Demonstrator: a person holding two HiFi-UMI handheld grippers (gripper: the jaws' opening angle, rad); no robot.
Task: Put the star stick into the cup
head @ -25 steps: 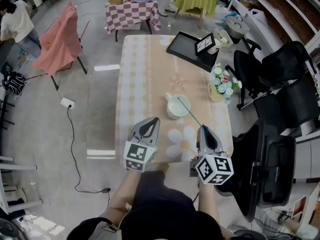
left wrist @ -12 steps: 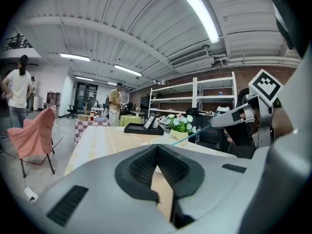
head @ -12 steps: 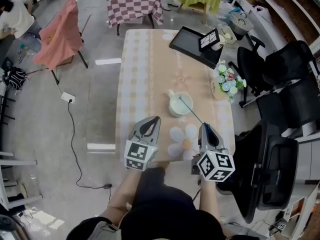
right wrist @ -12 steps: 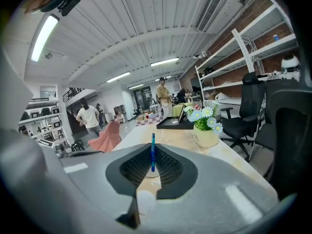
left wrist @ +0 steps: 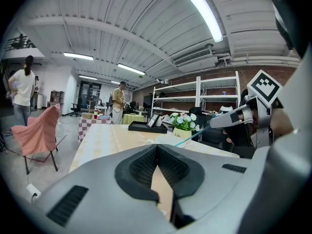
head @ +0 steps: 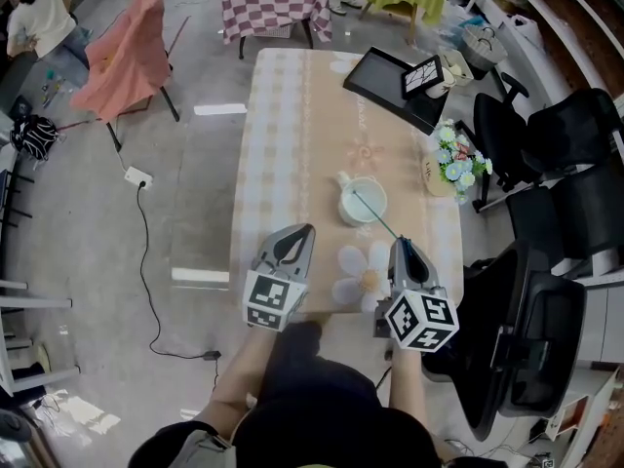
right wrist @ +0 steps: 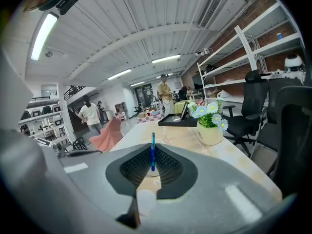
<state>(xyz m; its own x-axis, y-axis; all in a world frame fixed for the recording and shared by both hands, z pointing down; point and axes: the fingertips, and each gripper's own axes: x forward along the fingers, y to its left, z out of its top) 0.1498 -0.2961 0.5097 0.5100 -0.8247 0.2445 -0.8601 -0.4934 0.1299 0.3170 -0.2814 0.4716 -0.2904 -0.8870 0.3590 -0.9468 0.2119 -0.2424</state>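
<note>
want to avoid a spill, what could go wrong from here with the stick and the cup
1. The right claw is shut on just one end of the long thin stick; its far end, at the cup, could catch the rim and shove or tip the cup.
2. The cup looks low and wide, so a released stick may lean out and fall.
3. The flower pot stands near on the right; a sideways swing might knock it.

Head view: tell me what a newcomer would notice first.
The right gripper pinches a teal star stick that slants out over the white cup in the middle of the table. The left gripper hangs beside it, fingers shut on nothing. A pot of flowers stands at its right edge.
</note>
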